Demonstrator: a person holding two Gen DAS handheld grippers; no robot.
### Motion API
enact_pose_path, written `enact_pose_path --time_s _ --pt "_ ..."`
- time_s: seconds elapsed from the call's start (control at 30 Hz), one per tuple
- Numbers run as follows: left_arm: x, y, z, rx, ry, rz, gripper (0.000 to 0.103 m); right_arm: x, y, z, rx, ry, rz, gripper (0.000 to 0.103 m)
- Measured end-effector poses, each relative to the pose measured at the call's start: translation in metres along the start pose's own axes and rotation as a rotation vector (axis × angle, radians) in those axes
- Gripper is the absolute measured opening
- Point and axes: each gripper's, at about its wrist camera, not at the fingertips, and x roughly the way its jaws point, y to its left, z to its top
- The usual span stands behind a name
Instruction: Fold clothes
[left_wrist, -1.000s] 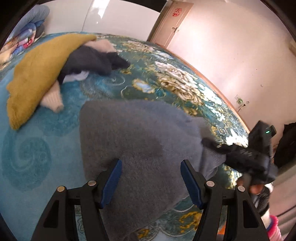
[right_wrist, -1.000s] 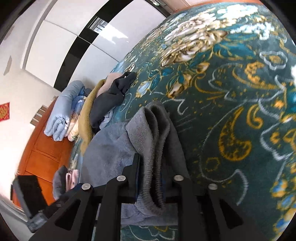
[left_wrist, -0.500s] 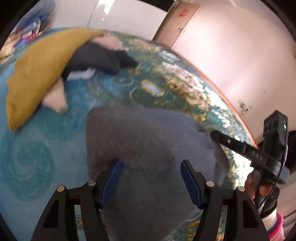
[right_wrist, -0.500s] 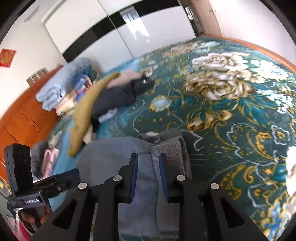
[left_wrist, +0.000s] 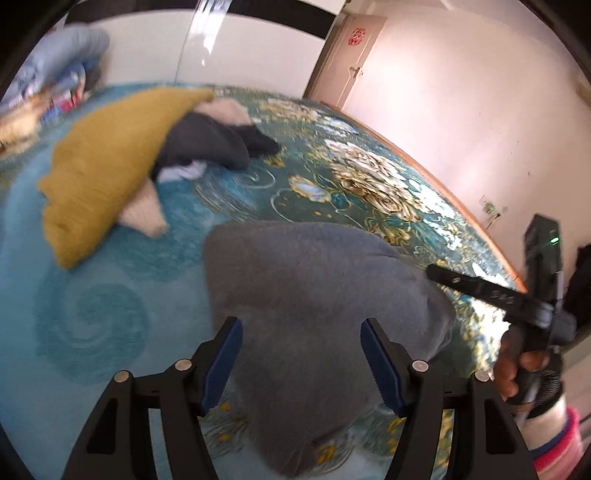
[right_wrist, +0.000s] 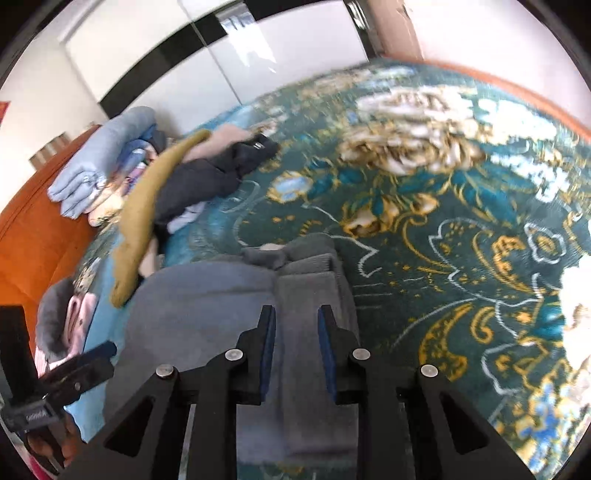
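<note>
My left gripper (left_wrist: 301, 356) is spread wide above the grey fleece garment (left_wrist: 317, 295), which lies folded on the teal flowered bedspread (left_wrist: 110, 314). My right gripper (right_wrist: 295, 345) hangs over the folded right edge of the same garment (right_wrist: 229, 317); its jaws stand a little apart and hold nothing. Beyond it lies a pile of mustard, dark grey and pink clothes (left_wrist: 147, 155)
</note>
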Motion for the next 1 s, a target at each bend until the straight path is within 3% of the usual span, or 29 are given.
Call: enact_pose_path --time_s 0.07,0.17,0.3,0.43,0.53,0.77,0.87,1.0 --pt "-0.011 -0.005 -0.007 0.026 -0.026 0.009 0.070 -0.014 0.010 -0.007 -0.028 -0.030 0.010 0.025" --pt "-0.026 -0.014 -0.017 0.071 -0.056 -0.033 0.070 -0.027 0.028 -0.026 -0.082 -0.048 0.070 0.038" --pt "-0.017 -0.021 -0.030 0.128 -0.008 -0.055 0.070 -0.026 0.040 -0.046 -0.119 -0.026 0.072 0.039" --pt "0.009 -0.008 -0.042 0.070 0.092 -0.075 0.070 -0.013 0.032 -0.057 -0.088 0.007 0.058 0.039" --pt "0.015 -0.006 -0.047 0.067 0.109 -0.083 0.070 -0.007 0.023 -0.065 -0.042 0.020 0.090 0.039" --pt "0.012 0.000 -0.050 0.039 0.113 -0.119 0.070 0.000 0.022 -0.071 -0.034 0.017 0.086 0.039" --pt "-0.003 0.010 -0.043 -0.007 0.086 -0.160 0.070 -0.010 0.021 -0.072 -0.024 0.008 0.099 0.039" --pt "-0.006 0.035 -0.034 -0.110 0.071 -0.135 0.071 -0.025 0.017 -0.072 -0.026 -0.031 0.128 0.040"
